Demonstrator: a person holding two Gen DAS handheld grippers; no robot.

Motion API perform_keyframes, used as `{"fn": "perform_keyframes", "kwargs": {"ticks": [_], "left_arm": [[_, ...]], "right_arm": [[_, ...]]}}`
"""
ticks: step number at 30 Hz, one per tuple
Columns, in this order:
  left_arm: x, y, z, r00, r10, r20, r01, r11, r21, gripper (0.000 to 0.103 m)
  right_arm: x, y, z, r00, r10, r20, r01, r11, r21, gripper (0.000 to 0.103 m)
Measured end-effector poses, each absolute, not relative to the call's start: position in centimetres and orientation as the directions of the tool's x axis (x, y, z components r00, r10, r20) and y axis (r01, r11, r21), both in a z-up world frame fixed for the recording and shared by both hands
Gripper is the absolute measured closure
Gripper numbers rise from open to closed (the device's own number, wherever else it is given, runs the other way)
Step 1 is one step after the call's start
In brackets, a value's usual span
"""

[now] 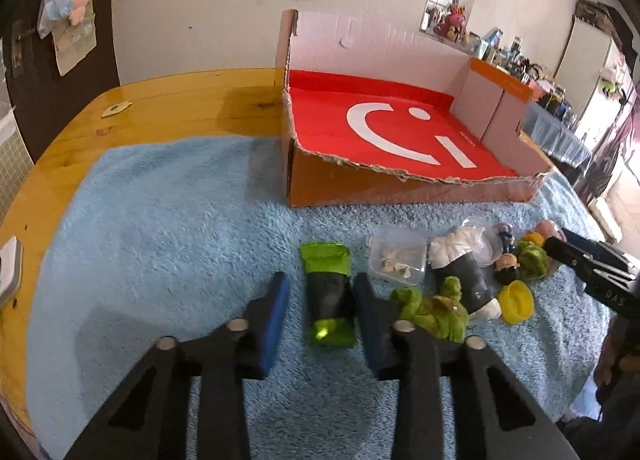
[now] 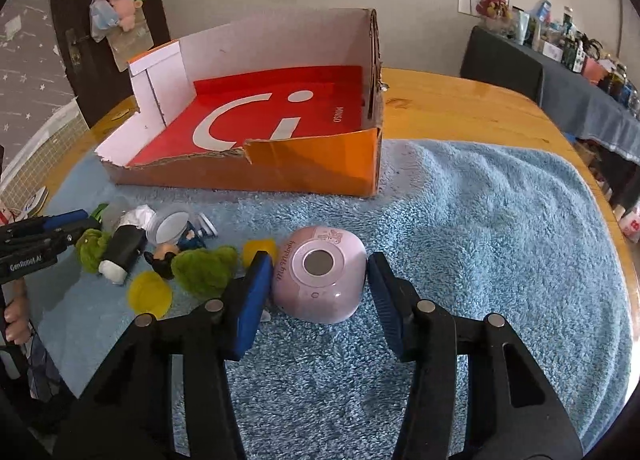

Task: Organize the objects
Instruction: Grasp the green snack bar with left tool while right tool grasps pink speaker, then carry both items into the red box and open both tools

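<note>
Left gripper (image 1: 320, 300) straddles the green-and-black pouch (image 1: 328, 296), pads apparently not yet squeezing it.
Right gripper (image 2: 316, 292) brackets the pink round gadget (image 2: 320, 274); grip uncertain.

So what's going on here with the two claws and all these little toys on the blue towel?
A person is tidying small toys off a fluffy blue towel toward an empty red-floored cardboard box. The left claw straddles a green-and-black wrapped packet, one pad touching it. The right claw brackets a round pink plastic gadget, its left pad against it. Nothing is in the box yet; both things rest on the towel.
</note>
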State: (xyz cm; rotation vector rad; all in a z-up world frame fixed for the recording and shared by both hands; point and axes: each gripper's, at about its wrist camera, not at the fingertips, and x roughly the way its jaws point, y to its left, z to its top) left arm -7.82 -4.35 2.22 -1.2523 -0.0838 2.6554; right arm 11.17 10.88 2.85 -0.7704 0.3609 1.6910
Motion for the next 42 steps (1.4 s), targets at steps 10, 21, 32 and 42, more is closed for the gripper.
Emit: {"fn": "perform_keyframes", "kwargs": {"ticks": [10,21,32,42], "left_arm": [[-5.2,-3.9,4.0,-0.744,0.165,-0.648,-0.124,-0.986,-0.109,0.08],[-3.3,-4.2,6.0,-0.831,0.137,-0.54,-0.088,-0.989,-0.116,0.08],[-4.7,-3.2,10.0,-0.879,0.145,-0.455,-0.098,-0.987,-0.126,0.08],[-11.9,-0.6,11.4,-0.843,0.169,-0.511,-0.122,-0.985,-0.125,0.08]], "right_arm": [[10.9,9.0,3.6,-0.091,0.818,-0.569,-0.956,-0.231,-0.18,0.055],[10.3,7.1,5.1,-0.092,0.88,-0.467,-0.96,-0.203,-0.195,0.055],[8.8,8.2,9.4,-0.126,0.919,-0.373,-0.96,-0.208,-0.188,0.055],[7.0,15.9,11.5,-0.112,0.898,-0.426,-0.95,-0.223,-0.219,0.055]]}}
